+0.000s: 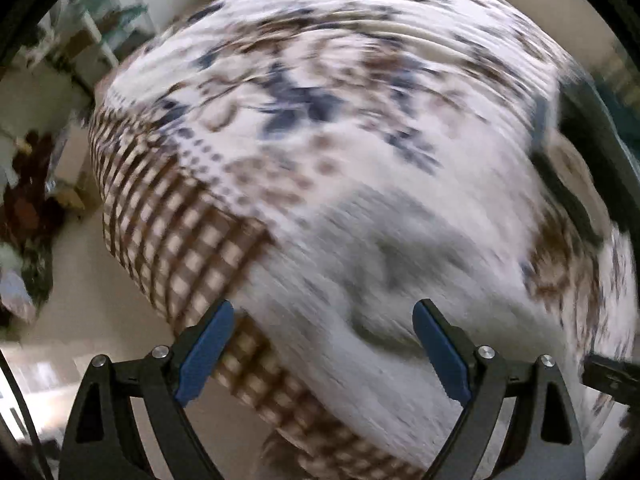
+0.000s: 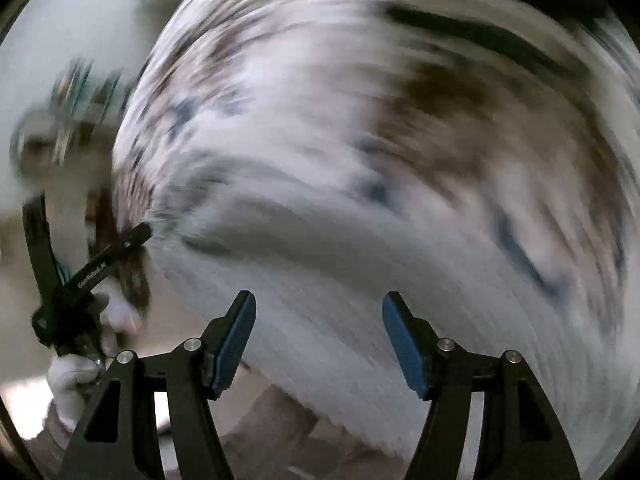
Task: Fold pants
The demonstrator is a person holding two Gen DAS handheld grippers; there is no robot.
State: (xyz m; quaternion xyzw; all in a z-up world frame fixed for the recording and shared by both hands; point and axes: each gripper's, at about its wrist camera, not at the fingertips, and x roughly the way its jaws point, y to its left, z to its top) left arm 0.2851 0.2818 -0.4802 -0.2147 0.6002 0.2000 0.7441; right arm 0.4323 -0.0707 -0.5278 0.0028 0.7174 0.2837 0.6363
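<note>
both claws, left claw (image 1: 323,320) and right claw (image 2: 319,312), gape empty over blurred patterned bedspread (image 1: 320,120), shelves (image 1: 96,36) beyond.

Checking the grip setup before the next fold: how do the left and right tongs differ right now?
The left tongs stand wider apart than the right tongs. Below the left tongs lies the checked edge of the bedspread beside pale cloth; below the right tongs only blurred pale cloth shows. Both are open, with blue pads and nothing gripped.
</note>
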